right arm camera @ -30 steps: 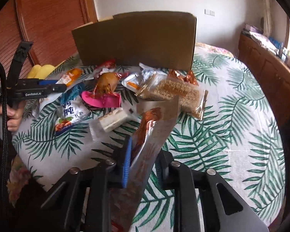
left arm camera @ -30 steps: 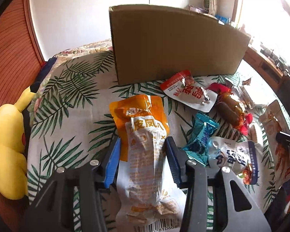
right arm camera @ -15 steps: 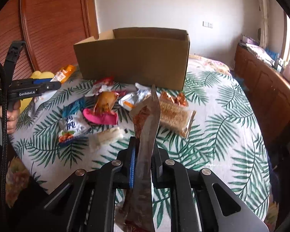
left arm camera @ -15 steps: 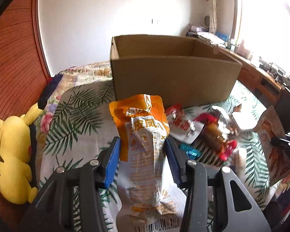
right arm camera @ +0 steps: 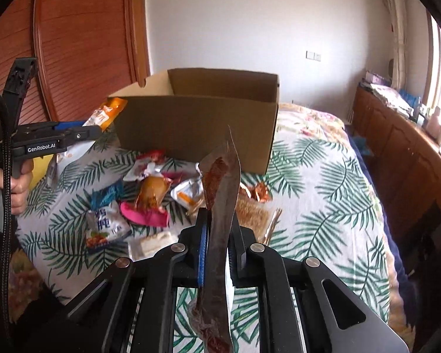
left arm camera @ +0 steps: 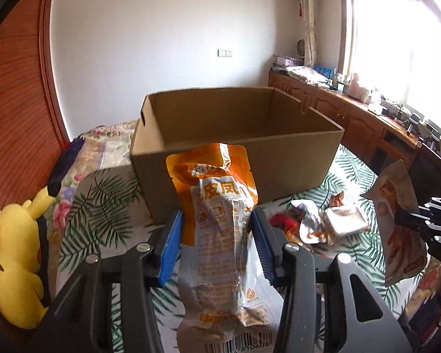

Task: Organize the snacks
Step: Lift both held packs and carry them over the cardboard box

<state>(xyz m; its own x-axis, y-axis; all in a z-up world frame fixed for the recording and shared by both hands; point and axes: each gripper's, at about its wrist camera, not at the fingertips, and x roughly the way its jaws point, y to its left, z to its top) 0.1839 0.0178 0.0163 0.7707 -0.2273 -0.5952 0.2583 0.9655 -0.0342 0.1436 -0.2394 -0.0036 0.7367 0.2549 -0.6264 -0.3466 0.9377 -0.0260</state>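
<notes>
An open cardboard box [left arm camera: 294, 158] [right arm camera: 197, 126] stands on the leaf-print cloth; what I see of its inside is bare. My left gripper [left arm camera: 217, 223] is shut on an orange and white snack pouch [left arm camera: 220, 206], held in the air just before the box's near wall; both also show in the right wrist view [right arm camera: 70, 135], pouch [right arm camera: 105, 114]. My right gripper [right arm camera: 219, 226] is shut on a clear packet of reddish meat [right arm camera: 220, 194], held edge-on above the table, right of the left one [left arm camera: 397, 220].
Several loose snack packets lie in front of the box: a pink-wrapped one [right arm camera: 150, 206], a white one [right arm camera: 105, 226], a cereal bar [right arm camera: 252, 209]. A yellow plush toy [left arm camera: 11, 261] lies at the left edge. Wooden cabinets [right arm camera: 402, 147] run along the right.
Both grippers have risen with their packets and moved toward the box, whose open top now shows. The clear packet has turned edge-on in the right gripper.
</notes>
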